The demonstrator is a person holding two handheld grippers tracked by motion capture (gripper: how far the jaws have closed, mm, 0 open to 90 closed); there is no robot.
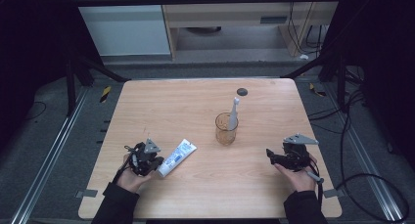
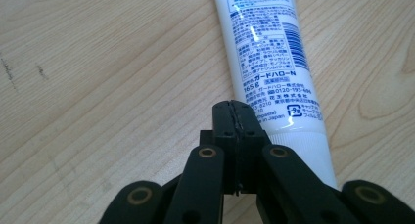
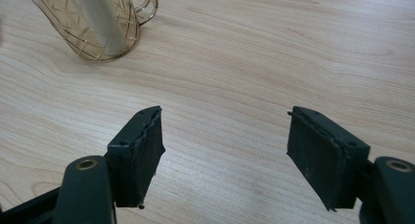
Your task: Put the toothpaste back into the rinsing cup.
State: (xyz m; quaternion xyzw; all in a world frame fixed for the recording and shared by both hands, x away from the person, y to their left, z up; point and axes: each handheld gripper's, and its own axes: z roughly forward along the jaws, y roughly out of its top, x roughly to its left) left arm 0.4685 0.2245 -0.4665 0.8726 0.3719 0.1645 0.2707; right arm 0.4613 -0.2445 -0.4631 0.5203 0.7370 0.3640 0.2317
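The left gripper [image 2: 237, 117] is sitting closed and empty, its tips just beside the tube [image 2: 266, 53] lying on the worktop [image 1: 195, 111] at its 1 o'clock. The right gripper [image 3: 225, 150] is resting open and empty, cup [image 3: 105, 21] at its 11 o'clock.

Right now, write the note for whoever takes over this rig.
Left gripper: shut, nothing between the jaws, tips right beside the tube, near its cap end.
Right gripper: open, empty, low over bare table at the right.
Tube: lying flat on the table at front left, not gripped.
Cup: upright near the table's middle, with a toothbrush standing in it, head up.
Done: toothbrush is in the cup.
Left: the tube is not picked up; the left jaws would probably have to open before they can take it.
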